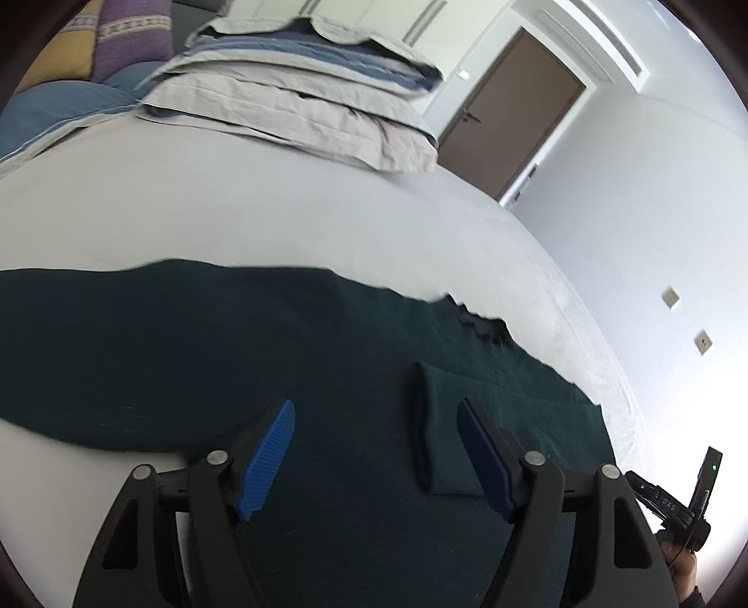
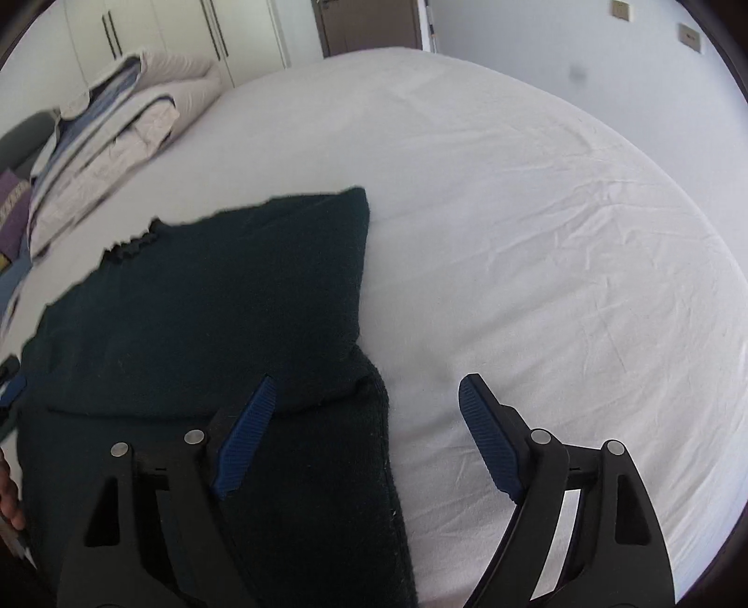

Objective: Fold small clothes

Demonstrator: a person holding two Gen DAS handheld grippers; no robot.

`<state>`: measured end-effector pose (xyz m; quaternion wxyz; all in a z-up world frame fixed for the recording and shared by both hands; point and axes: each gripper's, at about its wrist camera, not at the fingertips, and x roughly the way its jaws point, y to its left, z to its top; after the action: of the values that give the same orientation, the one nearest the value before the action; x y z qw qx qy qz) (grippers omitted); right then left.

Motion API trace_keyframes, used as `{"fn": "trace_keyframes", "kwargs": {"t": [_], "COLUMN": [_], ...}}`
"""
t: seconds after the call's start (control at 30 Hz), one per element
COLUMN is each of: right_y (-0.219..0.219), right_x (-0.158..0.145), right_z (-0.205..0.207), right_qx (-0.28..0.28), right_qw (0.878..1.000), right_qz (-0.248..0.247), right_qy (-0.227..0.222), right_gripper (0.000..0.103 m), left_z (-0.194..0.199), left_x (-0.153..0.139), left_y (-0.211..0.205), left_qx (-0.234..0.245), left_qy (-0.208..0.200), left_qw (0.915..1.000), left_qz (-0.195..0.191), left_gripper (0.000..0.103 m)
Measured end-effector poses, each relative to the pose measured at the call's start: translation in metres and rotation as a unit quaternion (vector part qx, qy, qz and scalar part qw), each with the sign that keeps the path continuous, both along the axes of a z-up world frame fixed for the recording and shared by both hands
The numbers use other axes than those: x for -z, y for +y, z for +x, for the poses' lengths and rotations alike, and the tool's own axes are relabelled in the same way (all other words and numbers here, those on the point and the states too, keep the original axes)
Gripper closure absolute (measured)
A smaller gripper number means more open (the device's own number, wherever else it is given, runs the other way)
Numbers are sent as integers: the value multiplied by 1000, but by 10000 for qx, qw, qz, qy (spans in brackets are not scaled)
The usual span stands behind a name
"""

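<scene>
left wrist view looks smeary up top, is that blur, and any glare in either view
Left wrist view: the folded bedding is motion-smeared, the wall at right washes out to white. Right wrist view: sharper, the bedsheet evenly lit, the dark garment showing little detail.

A wide stretch of white bed (image 2: 537, 224) is lying bare to the right of the dark green garment (image 2: 210, 299), giving a claw open passage there. At the far left corner, a stack of folded bedding (image 1: 299, 93) and striped cushions (image 1: 126, 42) is blocking the way. Both claws, left (image 1: 376, 460) and right (image 2: 364, 437), are hanging spread wide above the garment with nothing between their pads.
</scene>
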<state>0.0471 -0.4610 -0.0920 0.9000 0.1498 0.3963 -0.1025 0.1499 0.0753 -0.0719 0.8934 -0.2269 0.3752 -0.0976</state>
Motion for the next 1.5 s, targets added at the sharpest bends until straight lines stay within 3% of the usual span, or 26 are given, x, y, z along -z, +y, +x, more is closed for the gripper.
{"fn": "trace_keyframes", "kwargs": {"t": [0.1, 0.2, 0.33, 0.43, 0.5, 0.67, 0.73, 0.77, 0.8, 0.87, 1.03, 1.2, 1.27, 1.37, 1.5], "right_y": [8, 28, 65, 98, 116, 150, 158, 159, 159, 154, 131, 108, 98, 78, 52], "right_x": [-30, -49, -58, -58, -55, -56, -57, -56, -56, -55, -42, -21, -12, 0, 13], "right_z": [-28, -47, -56, -57, -58, -65, -67, -69, -70, -75, -84, -97, -103, -113, -127], "right_qx": [62, -171, -612, -924, -1074, -1256, -1282, -1274, -1257, -1204, -1016, -802, -705, -517, -216], "right_qw": [9980, 9948, 9874, 9825, 9791, 9761, 9758, 9762, 9767, 9766, 9761, 9742, 9741, 9730, 9697], "right_qz": [40, 277, 882, 1164, 1344, 1438, 1453, 1434, 1418, 1464, 1644, 1876, 1939, 2058, 2246], "right_qy": [-631, -968, -1167, -1122, -1087, -1041, -1018, -1012, -1010, -1018, -996, -959, -931, -908, -937], "right_gripper": [22, 22, 22, 23, 23, 24, 24, 25, 26, 28, 30, 31, 31, 31, 31], "left_z": [-28, -54, -91, -110, -112, -89, -76, -71, -67, -67, -56, -25, -13, 4, 15], "left_x": [-2, 14, 47, 65, 73, 81, 84, 87, 89, 81, 24, -39, -59, -72, -63], "left_y": [74, 159, 258, 302, 319, 335, 336, 336, 337, 333, 283, 180, 124, 32, -89], "left_qx": [-701, -1589, -2686, -3244, -3427, -3577, -3558, -3533, -3537, -3543, -2966, -1938, -1441, -653, 353], "left_qy": [18, 254, 477, 398, 301, 296, 404, 500, 591, 556, 208, -221, -389, -538, -574], "left_qw": [9972, 9842, 9446, 9134, 8979, 8892, 8897, 8893, 8892, 8952, 9435, 9801, 9888, 9950, 9918], "left_qz": [-274, -744, -1823, -2428, -2746, -2837, -2831, -2861, -2842, -2645, -1462, -376, 4, 527, 1088], "left_gripper": [24, 24, 25, 25, 27, 39, 59, 81, 95, 95, 95, 95, 95, 95, 95]}}
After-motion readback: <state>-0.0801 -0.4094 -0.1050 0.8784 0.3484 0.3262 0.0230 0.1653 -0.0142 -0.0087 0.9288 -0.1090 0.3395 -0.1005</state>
